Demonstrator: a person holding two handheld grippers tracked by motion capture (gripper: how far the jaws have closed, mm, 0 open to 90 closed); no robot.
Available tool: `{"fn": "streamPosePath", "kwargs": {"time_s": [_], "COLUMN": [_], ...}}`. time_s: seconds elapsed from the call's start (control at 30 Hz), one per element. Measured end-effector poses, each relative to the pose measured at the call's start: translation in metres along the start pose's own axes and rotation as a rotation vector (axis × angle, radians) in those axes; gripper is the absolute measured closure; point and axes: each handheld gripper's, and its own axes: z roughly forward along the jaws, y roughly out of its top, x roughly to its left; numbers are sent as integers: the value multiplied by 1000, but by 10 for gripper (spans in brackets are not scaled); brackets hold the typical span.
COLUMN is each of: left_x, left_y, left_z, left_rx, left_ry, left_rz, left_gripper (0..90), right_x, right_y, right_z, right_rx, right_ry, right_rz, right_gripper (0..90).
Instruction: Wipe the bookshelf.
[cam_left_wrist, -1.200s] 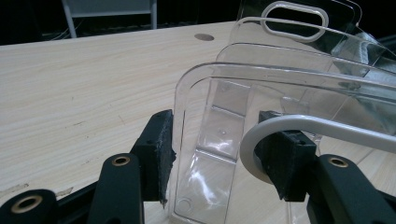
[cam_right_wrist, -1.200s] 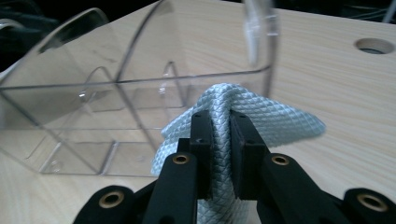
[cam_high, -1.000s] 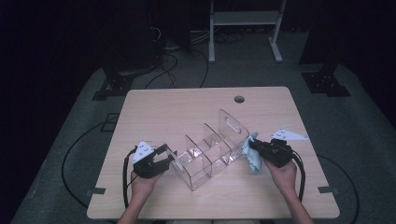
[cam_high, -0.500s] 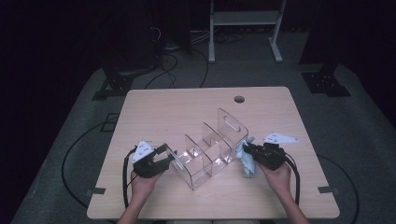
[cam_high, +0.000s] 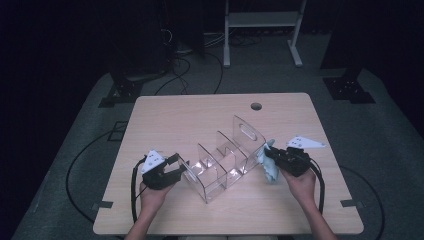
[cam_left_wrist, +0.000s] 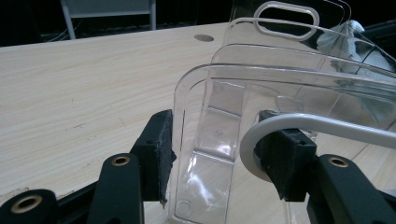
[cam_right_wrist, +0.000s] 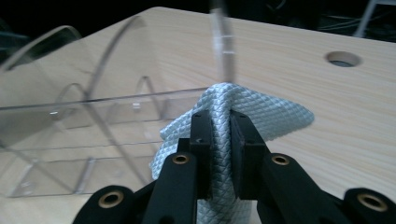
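Note:
A clear plastic divider rack (cam_high: 220, 170) stands on the wooden table (cam_high: 200, 115), set at a slant. My left gripper (cam_high: 179, 167) is at its near-left end. In the left gripper view the jaws (cam_left_wrist: 217, 154) stand open around a corner of the rack's end panel (cam_left_wrist: 289, 84), and the left pad (cam_left_wrist: 159, 144) is close against the panel's edge. My right gripper (cam_high: 270, 159) is at the rack's far-right end panel, shut on a pale blue quilted cloth (cam_high: 270, 172). That cloth (cam_right_wrist: 275, 114) bunches between the jaws (cam_right_wrist: 219, 135) against the clear panel (cam_right_wrist: 222, 42).
A round cable hole (cam_high: 256, 106) sits near the table's far edge. White cable (cam_left_wrist: 327, 123) loops across the left gripper's right pad. Beyond the table are a dark floor, black cables and a white metal stand (cam_high: 260, 30).
The right gripper with the cloth shifted slightly toward me along the rack's end panel, then back. The left gripper and the rack have stayed put.

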Motion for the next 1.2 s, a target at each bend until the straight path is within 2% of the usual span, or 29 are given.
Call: {"fn": "streamPosePath", "kwargs": {"time_s": [0.07, 0.1, 0.17, 0.23, 0.33, 0.4, 0.5, 0.57, 0.63, 0.7, 0.73, 0.8, 0.87, 0.93, 0.97, 1.07, 1.1, 1.13, 1.2], "left_x": [1, 1, 1, 0, 1, 0, -1, 0, 0, 0, 0, 0, -1, 0, 0, 1, 1, 1, 1], "left_y": [0, 0, 0, 0, 1, 1, 0, 1, 1, 1, 1, 1, 1, 1, 1, 1, 1, 0, 0], "left_z": [0, 0, 0, 0, 0, 0, 1, 0, 0, -1, -1, 0, 1, 1, 1, -1, -1, -1, -2], "left_rx": [1, 1, 1, 4, 4, 2, -2, 0, 2, 3, 3, 3, 1, 1, -1, 1, 1, 1, -3], "left_ry": [1, 1, 1, 3, 1, 4, 9, 12, 11, 11, 10, 9, 10, 9, 11, 16, 16, 14, 12], "left_rz": [1, 1, 0, 2, 0, -2, -2, -2, -2, -5, -3, -3, -2, -6, -6, -5, -3, -3, -3], "left_gripper": [468, 468, 468, 467, 467, 466, 466, 466, 465, 465, 464, 464, 463, 464, 463, 464, 463, 463, 461], "right_x": [9, 13, 14, 9, -3, -6, 7, 19, 31, 31, 27, 19, 14, 20, 27, 40, 44, 44, 36], "right_y": [-1, -1, 0, 2, 6, 7, 5, 4, 2, 2, 3, 3, 3, 2, 1, -1, -3, -3, -1], "right_z": [1, 2, 1, 1, 1, 2, 6, 8, 9, 10, 10, 11, 12, 14, 14, 17, 17, 17, 17], "right_rx": [2, 4, 6, 4, -4, -9, -17, -12, -1, -1, 0, -1, -8, -8, -6, 0, 2, 2, -5], "right_ry": [20, 45, 56, 51, 12, 14, 35, 75, 94, 88, 91, 65, 75, 88, 98, 170, 173, 170, 158], "right_rz": [-15, -25, -33, -22, -4, 15, 0, -16, -59, -71, -57, -41, -12, -19, -31, -54, -78, -87, -63], "right_gripper": [802, 802, 802, 802, 802, 802, 801, 802, 801, 802, 802, 802, 802, 801, 801, 800, 801, 801, 802]}}
